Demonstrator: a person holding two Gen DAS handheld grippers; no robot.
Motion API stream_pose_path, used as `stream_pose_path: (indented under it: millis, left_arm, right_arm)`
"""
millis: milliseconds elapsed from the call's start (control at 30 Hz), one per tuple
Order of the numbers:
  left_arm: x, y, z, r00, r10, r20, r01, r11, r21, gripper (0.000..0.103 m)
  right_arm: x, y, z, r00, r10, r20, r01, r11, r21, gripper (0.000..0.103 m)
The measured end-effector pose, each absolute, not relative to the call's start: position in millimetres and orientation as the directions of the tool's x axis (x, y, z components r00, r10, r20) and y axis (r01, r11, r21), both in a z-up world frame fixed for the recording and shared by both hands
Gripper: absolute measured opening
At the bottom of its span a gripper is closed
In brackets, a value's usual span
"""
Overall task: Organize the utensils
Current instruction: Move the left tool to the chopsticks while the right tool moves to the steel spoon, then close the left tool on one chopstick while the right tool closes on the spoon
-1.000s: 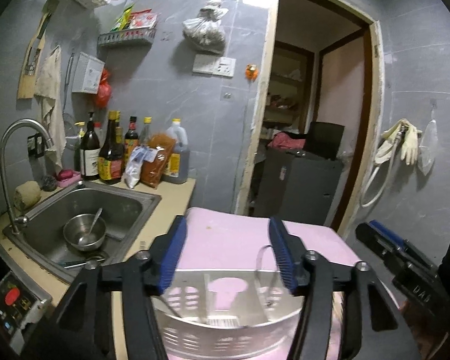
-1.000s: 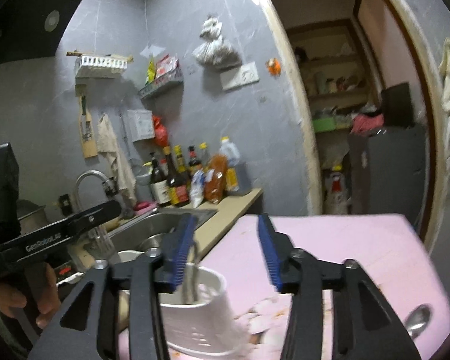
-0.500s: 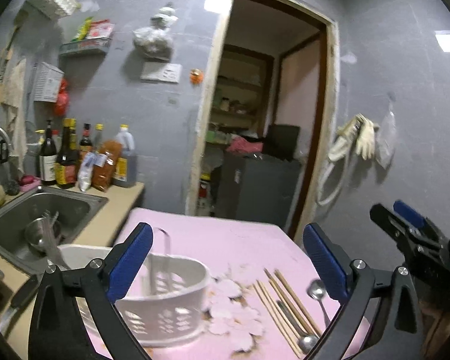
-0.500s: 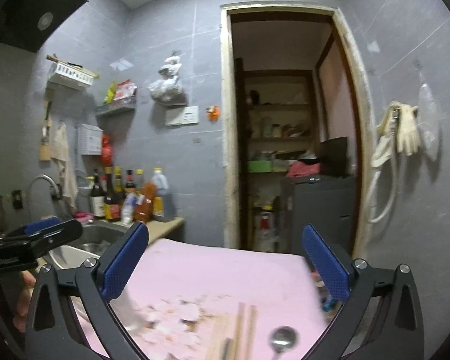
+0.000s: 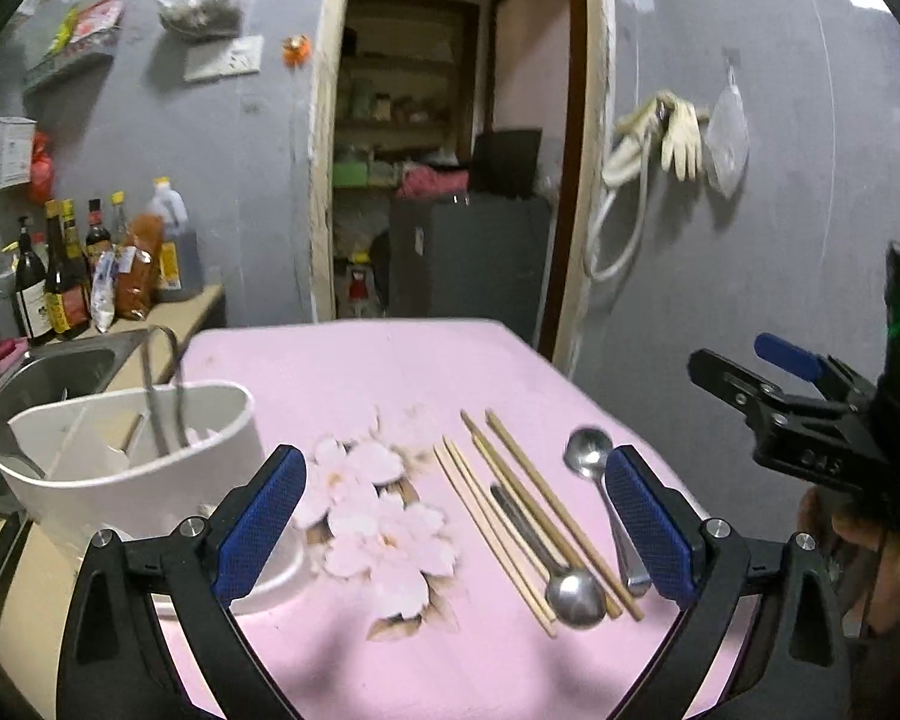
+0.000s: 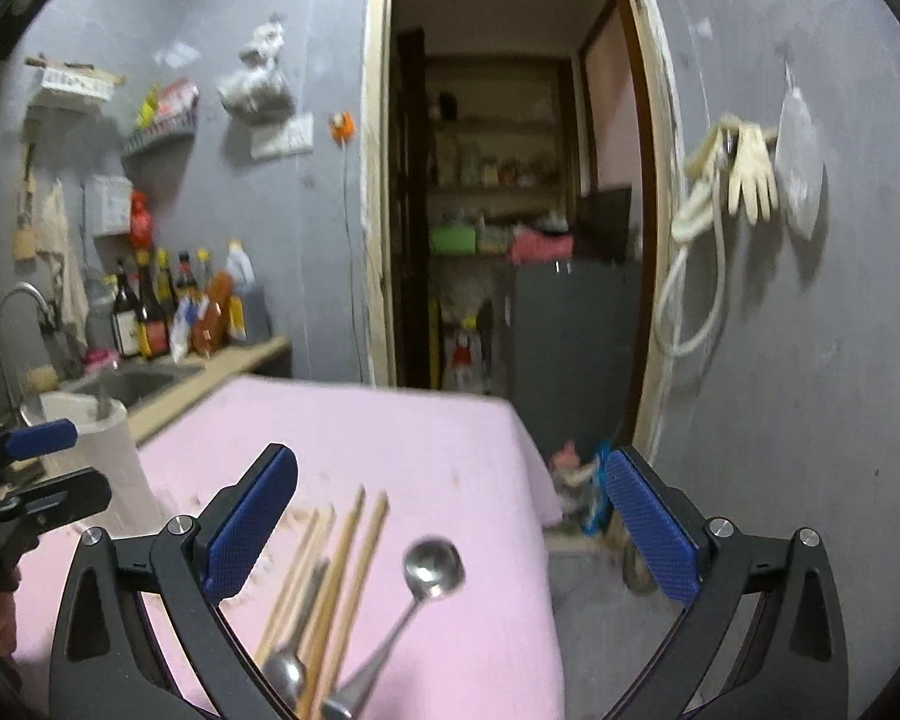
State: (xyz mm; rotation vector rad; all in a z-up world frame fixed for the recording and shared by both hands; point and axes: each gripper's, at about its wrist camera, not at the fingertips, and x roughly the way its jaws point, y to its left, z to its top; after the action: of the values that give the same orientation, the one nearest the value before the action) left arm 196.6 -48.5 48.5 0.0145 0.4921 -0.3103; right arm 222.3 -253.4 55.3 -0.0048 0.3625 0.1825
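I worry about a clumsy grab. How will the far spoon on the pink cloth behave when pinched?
The far spoon looks like polished metal, so probably stiff yet slippery between the pads. It lies flat on the pink cloth, so the thin handle may be hard to get under. Its rounded bowl might let it rock or pivot.

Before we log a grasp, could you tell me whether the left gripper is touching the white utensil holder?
Cannot tell. In the left wrist view the left gripper is open and its left finger overlaps the white utensil holder, without showing contact or gap.
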Motion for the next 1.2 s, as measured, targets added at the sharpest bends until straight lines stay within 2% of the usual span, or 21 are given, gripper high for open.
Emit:
stream_pose_path:
  millis: [67,167,233,300,367,433,500,633,767,1200]
  left_arm:
    - [199.1,-53.4,40.8,0.820,-0.292,-0.492,0.303,0.951,-0.060,0.097]
    - [204.5,-59.9,30.5,0.797,-0.290,-0.529,0.304,0.951,-0.062,0.089]
    - [212.8,-63.3,23.0,0.775,-0.282,-0.566,0.302,0.951,-0.060,0.077]
    - [223.0,-65.9,13.7,0.744,-0.264,-0.614,0.291,0.955,-0.058,0.069]
    - [233.8,-67.3,3.0,0.703,-0.261,-0.662,0.286,0.955,-0.073,0.060]
    - [246.4,-68.4,-7.5,0.652,-0.263,-0.711,0.280,0.955,-0.096,0.043]
    - [259.7,-68.0,-18.3,0.594,-0.283,-0.753,0.276,0.951,-0.139,0.037]
    - [277.0,-66.7,-30.2,0.537,-0.306,-0.786,0.262,0.946,-0.190,0.031]
    - [296.4,-65.4,-37.2,0.507,-0.292,-0.811,0.245,0.951,-0.189,0.024]
    - [342.6,-60.7,-49.1,0.461,-0.315,-0.829,0.236,0.945,-0.227,0.024]
  right_arm:
    - [227.7,-255.8,47.0,0.903,0.177,-0.390,-0.175,0.984,0.041,0.103]
    - [238.8,-259.6,35.0,0.874,0.178,-0.452,-0.171,0.984,0.058,0.100]
    - [245.0,-260.2,26.4,0.852,0.180,-0.491,-0.172,0.983,0.062,0.098]
    - [250.9,-259.4,19.2,0.831,0.184,-0.525,-0.177,0.982,0.064,0.096]
    - [257.7,-256.5,11.2,0.803,0.187,-0.565,-0.188,0.981,0.056,0.089]
    - [263.5,-252.9,4.5,0.781,0.187,-0.596,-0.200,0.979,0.045,0.083]
    - [270.1,-248.6,-3.0,0.753,0.186,-0.631,-0.214,0.976,0.033,0.078]
    - [278.4,-243.7,-13.4,0.717,0.181,-0.674,-0.231,0.973,0.016,0.074]
    - [285.9,-243.3,-20.8,0.692,0.182,-0.699,-0.238,0.971,0.018,0.070]
    - [307.3,-235.3,-30.6,0.646,0.168,-0.745,-0.239,0.971,0.012,0.067]
